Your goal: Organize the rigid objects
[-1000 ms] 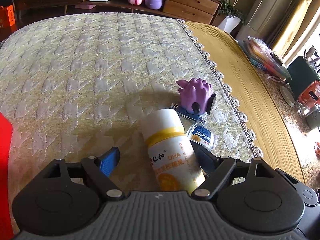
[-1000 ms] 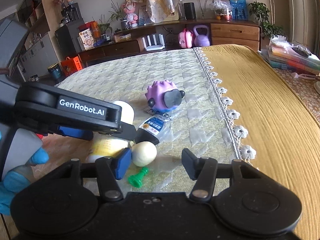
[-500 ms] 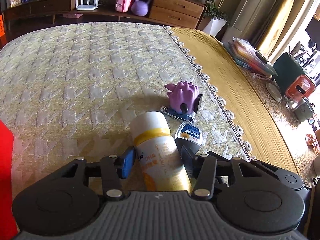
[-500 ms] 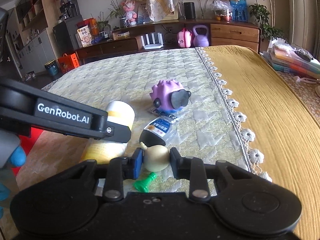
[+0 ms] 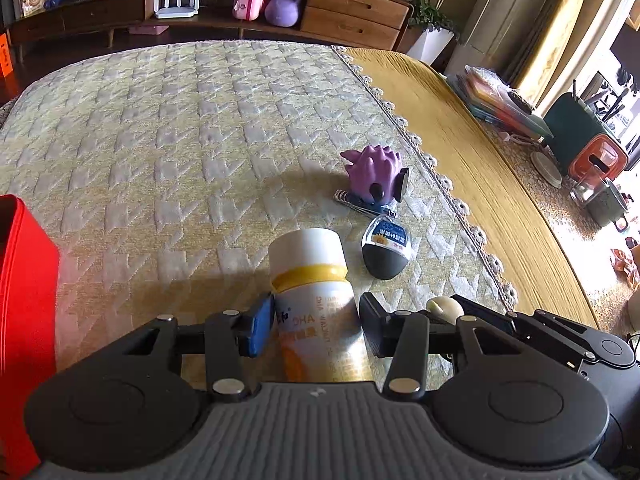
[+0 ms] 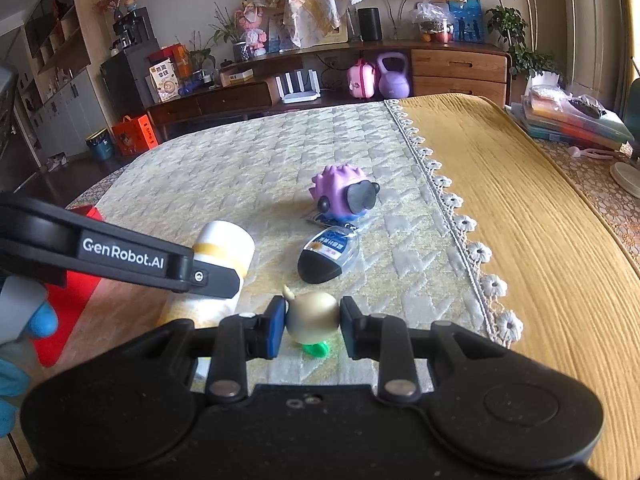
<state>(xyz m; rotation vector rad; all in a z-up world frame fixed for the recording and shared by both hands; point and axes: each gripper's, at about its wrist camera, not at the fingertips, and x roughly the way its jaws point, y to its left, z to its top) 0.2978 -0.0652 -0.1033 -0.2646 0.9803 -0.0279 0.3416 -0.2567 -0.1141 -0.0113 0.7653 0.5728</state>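
Note:
My left gripper [image 5: 316,330] is shut on a white bottle with a yellow band [image 5: 316,296], held above the quilted cloth; the bottle also shows in the right wrist view [image 6: 222,252]. My right gripper [image 6: 312,326] is shut on a cream egg-shaped toy [image 6: 312,314], lifted a little; a green piece [image 6: 318,347] sits just below the toy. The toy peeks out in the left wrist view [image 5: 444,307]. A purple spiky toy [image 5: 374,174] [image 6: 344,194] and a small black-and-clear pouch [image 5: 386,248] [image 6: 328,254] lie on the cloth ahead.
A red box [image 5: 24,296] stands at the left, also in the right wrist view [image 6: 68,300]. A flat blue item [image 5: 360,202] lies under the purple toy. A yellow cloth [image 6: 540,216] covers the right side past a lace trim. Shelves and clutter line the far wall.
Both grippers closed: the left on the bottle, the right on the cream toy. Both objects have been lifted off the cloth.

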